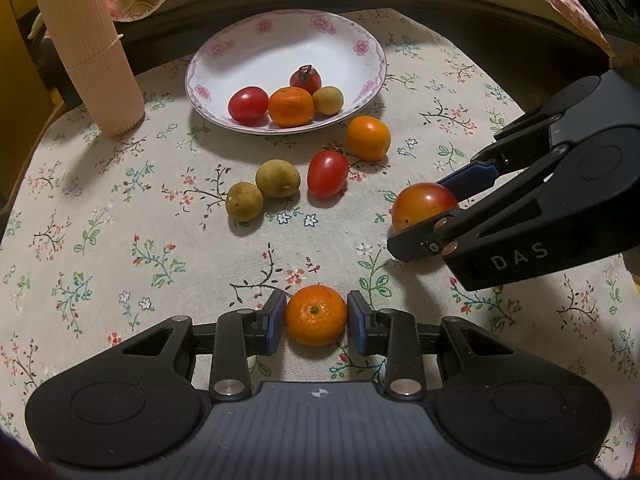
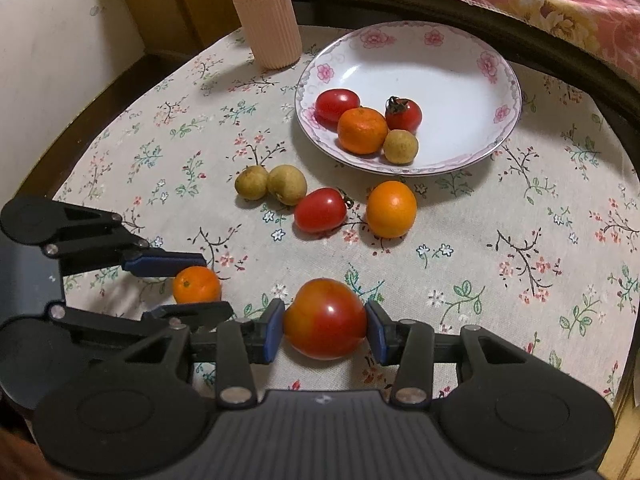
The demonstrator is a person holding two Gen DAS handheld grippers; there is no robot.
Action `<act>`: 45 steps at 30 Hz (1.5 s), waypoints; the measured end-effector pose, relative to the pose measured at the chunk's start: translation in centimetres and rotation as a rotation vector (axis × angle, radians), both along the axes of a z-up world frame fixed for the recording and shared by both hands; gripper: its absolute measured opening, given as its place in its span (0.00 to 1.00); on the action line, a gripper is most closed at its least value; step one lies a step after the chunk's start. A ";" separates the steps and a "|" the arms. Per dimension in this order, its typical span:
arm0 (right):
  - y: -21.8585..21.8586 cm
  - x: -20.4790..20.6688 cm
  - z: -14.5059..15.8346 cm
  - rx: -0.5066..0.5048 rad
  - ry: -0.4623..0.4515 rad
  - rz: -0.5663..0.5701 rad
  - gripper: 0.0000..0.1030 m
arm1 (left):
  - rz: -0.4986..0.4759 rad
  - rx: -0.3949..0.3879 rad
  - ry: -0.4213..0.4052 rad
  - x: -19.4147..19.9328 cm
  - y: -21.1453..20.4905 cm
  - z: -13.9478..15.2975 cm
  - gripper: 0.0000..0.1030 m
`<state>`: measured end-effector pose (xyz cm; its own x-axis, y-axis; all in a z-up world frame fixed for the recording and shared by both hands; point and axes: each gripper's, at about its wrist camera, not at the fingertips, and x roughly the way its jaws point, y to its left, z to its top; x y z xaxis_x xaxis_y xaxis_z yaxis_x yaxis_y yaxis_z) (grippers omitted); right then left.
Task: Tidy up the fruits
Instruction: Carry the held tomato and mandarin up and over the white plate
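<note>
Fingers [image 1: 276,322] hide mandarin [image 1: 316,314] sides; tomato [image 2: 325,318] likewise.

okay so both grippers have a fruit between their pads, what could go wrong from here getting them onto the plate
1. The left hand-held gripper pinches a small mandarin only at its sides; round and smooth, it could slip out.
2. The right hand-held gripper squeezes a big tomato; pressing too hard might bruise it.
3. The plate already holds four fruits near its front rim, with loose fruits on the tablecloth before it; a low carry could knock them rolling.
</note>
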<state>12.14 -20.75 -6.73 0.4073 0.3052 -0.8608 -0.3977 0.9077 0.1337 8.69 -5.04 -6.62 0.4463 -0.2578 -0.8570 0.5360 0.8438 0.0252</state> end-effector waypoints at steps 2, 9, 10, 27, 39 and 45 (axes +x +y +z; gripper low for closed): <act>0.0 0.0 -0.1 -0.007 0.003 0.000 0.56 | -0.003 0.000 0.000 0.0 0.0 0.0 0.43; 0.1 0.0 -0.2 -0.013 -0.001 0.003 0.56 | -0.005 -0.002 0.002 0.0 0.1 0.0 0.42; 0.1 0.0 -0.2 -0.013 -0.001 0.002 0.55 | -0.005 -0.002 0.002 0.0 0.1 0.0 0.42; 0.0 0.0 1.0 0.008 -0.031 -0.001 0.55 | 0.023 0.000 -0.037 1.2 -0.5 1.0 0.39; -0.3 0.5 2.0 0.023 -0.059 -0.044 0.55 | 0.048 -0.008 -0.062 2.5 -0.8 2.1 0.39; -0.6 1.5 3.0 0.029 -0.089 -0.082 0.55 | 0.071 -0.024 -0.091 4.0 -0.9 3.1 0.38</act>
<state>13.62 -21.34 -3.72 0.5062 0.2917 -0.8116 -0.3332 0.9341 0.1279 12.68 -5.92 -3.49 0.5395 -0.2431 -0.8061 0.4712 0.8806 0.0498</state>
